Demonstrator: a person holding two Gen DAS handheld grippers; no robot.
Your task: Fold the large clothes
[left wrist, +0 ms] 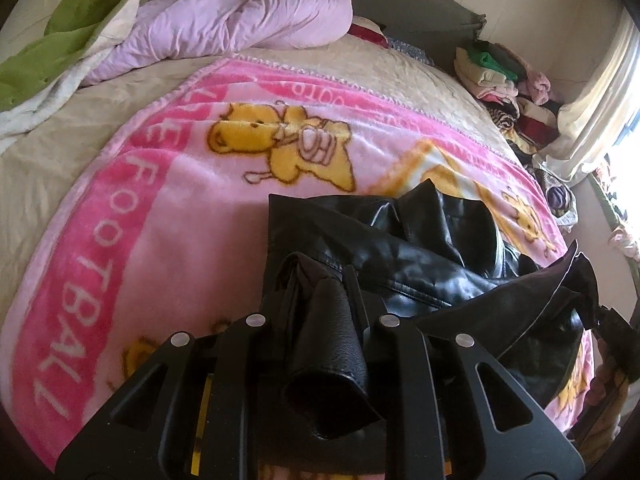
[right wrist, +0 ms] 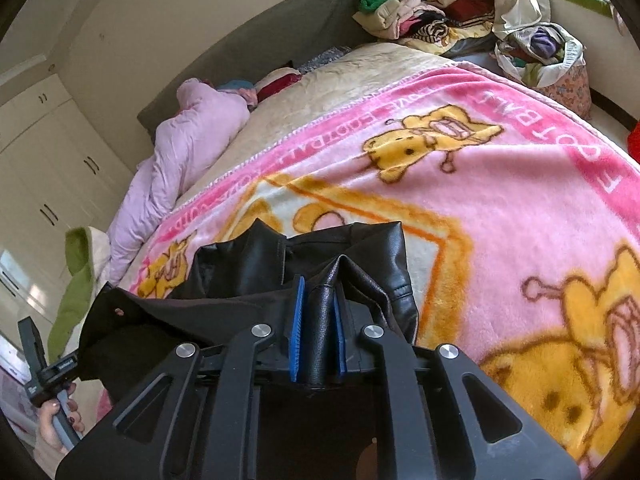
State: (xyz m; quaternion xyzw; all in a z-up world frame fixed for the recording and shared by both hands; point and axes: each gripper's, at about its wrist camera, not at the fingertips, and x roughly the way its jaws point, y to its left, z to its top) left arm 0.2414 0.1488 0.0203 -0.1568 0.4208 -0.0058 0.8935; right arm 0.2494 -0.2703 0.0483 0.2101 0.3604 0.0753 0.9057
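- Left wrist view: the left gripper sits low in the frame, its jaws narrow and clamped on a bunched edge of the black jacket. A flap of leather curls back toward the lens between the fingers.
- The rest of the jacket lies crumpled in the centre and lower right, on the pink blanket that covers the bed. Holding it by one edge looks meant to let the person drag it flat.
- At the lower right edge the jacket rises to a second held point; the gripper there is too dark to make out.
- A lilac quilt is heaped at the top left, and a clothes pile sits at the upper right, well apart from the work.
- Right wrist view: the right gripper, bottom centre, is nearly closed, and its blue pads pinch a fold of the jacket.
- The jacket spreads left from there along the blanket toward the lower left, where a hand grips the other tool's handle.
- With both edges pinched and stretched between the tools, I judge the person is laying the jacket out before the first fold.
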